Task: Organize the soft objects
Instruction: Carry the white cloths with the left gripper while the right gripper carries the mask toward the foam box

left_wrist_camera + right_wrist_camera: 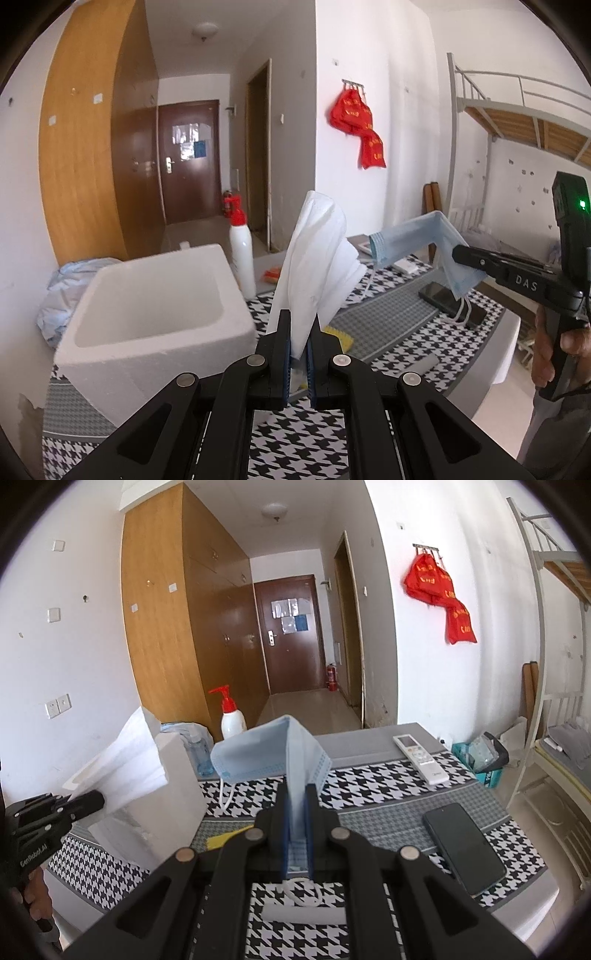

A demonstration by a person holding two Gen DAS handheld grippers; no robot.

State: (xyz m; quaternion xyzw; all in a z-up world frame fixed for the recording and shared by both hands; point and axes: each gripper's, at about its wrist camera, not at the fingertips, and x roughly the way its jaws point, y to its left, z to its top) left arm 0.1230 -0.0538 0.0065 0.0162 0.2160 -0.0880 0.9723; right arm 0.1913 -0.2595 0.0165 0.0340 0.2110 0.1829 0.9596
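Note:
My left gripper is shut on a white mask that stands up from its jaws, above the houndstooth tablecloth and just right of the white foam box. At the right of the left wrist view, my right gripper is shut on a light blue mask, held in the air over the table. In the right wrist view the blue mask folds over above my right gripper, ear loop hanging. My left gripper with the white mask shows at the left, in front of the foam box.
On the table are a black phone, a white remote, a white pump bottle with red top, a yellow cloth and a small white block. Crumpled blue fabric lies behind the box. A bunk bed frame stands at the right.

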